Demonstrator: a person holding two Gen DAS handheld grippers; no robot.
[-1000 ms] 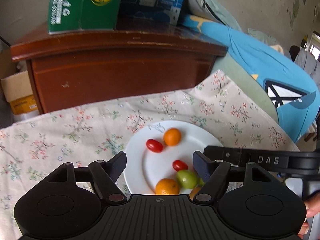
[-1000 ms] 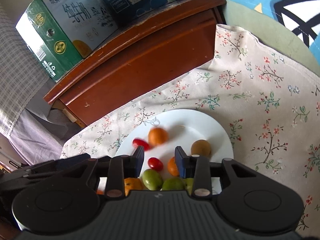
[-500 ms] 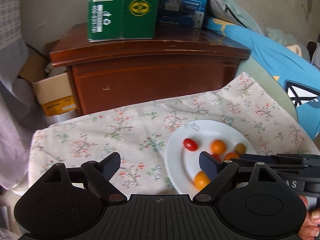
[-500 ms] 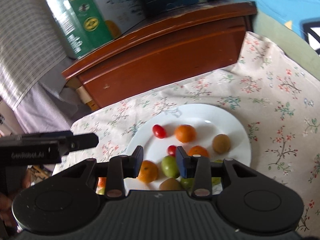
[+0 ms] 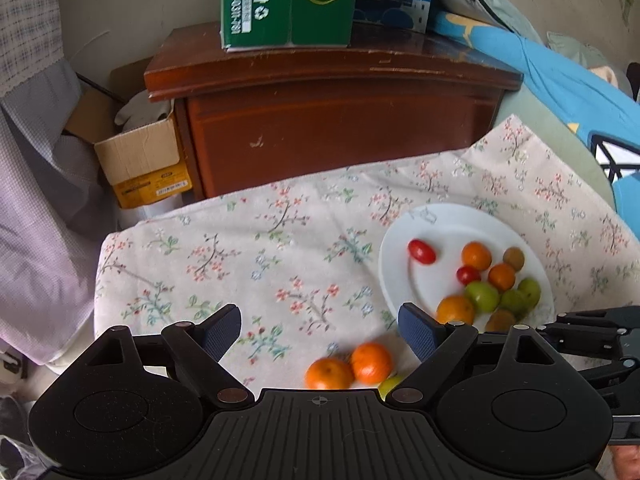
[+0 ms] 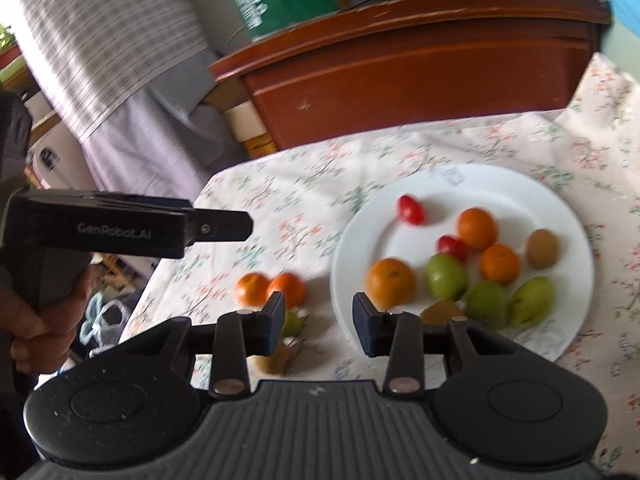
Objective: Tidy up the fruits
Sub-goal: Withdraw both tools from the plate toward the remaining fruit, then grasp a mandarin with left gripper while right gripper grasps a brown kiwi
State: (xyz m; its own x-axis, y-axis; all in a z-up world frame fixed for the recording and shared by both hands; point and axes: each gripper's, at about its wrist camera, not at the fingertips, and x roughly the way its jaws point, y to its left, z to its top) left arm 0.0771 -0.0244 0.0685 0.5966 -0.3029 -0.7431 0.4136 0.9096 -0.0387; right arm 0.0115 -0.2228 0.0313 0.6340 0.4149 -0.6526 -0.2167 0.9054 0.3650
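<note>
Setting: floral tablecloth before a wooden nightstand, white plate as your landmark.
Loose fruit: two oranges and a green fruit lie just left of the plate.
Left gripper: fingers spread wide, empty, above the oranges.
Right gripper: parted, empty, at the plate's left rim.
Advice: centre one orange between your pads; close gently, since it likely rolls.

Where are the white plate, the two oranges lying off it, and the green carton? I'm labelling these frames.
white plate [image 5: 396, 268]: left wrist view, bare left part of its surface.
two oranges [image 5: 330, 373]: left wrist view, front of the left one, on the cloth.
green carton [image 5: 288, 4]: left wrist view, middle of its front.
</note>
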